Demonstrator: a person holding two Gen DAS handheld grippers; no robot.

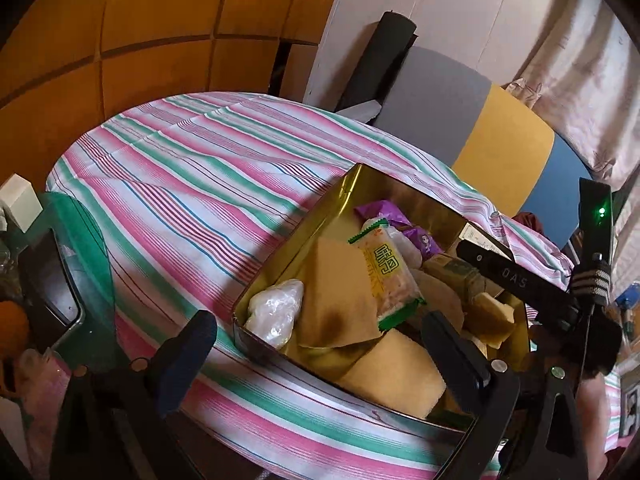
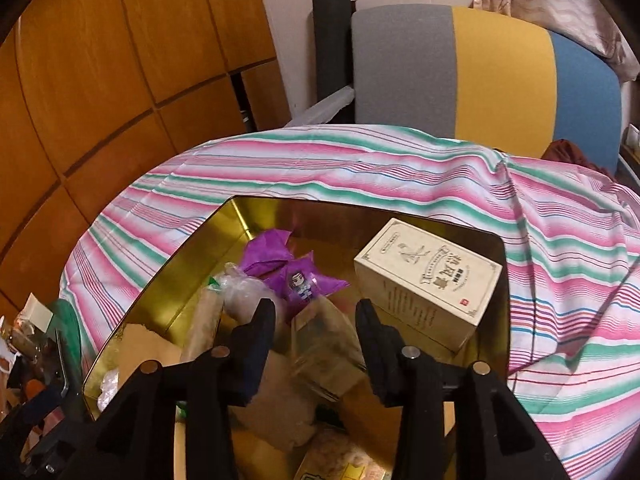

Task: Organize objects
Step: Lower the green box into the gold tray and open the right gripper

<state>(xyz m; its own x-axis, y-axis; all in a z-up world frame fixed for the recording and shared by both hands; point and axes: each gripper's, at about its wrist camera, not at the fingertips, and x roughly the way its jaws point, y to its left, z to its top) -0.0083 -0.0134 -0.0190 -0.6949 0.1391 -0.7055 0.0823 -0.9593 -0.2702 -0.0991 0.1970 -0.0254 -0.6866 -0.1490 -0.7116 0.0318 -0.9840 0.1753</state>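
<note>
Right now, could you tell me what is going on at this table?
A person is sorting snacks in a gold tin on a striped tablecloth. The right claw hangs open inside the tin over a brown packet, beside a cream carton. The left claw, open and empty, straddles the tin's near corner.

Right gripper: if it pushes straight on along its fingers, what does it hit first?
Most likely the tan, translucent snack packet lying between the open fingers of the right gripper, inside the gold metal tin. Beyond it sits the purple foil wrapper. Depth is unclear, so it may pass just above the packet.
</note>
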